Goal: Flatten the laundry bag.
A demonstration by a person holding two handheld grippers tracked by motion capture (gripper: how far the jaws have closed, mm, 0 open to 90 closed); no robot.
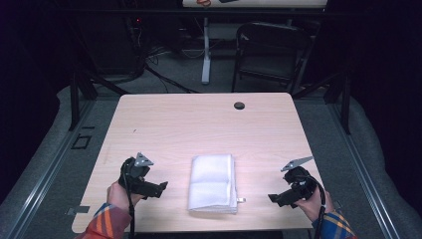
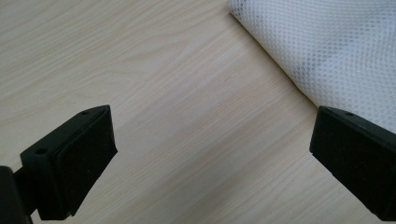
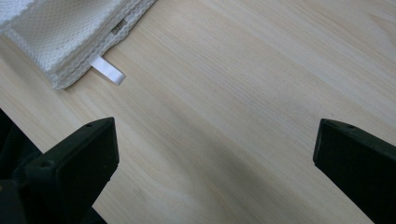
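Left gripper (image 1: 161, 188) fingers wide apart, nothing held; right gripper (image 1: 272, 198) same; folded towel (image 1: 213, 182) between, untouched.

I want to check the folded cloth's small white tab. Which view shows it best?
The right gripper view: the tab lies close and sharp, sticking out from the folded cloth's corner. In the high view it is a tiny speck. The left gripper view gives mesh.

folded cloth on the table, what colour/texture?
White, fine mesh weave on the folded cloth; clearest in the left gripper view.
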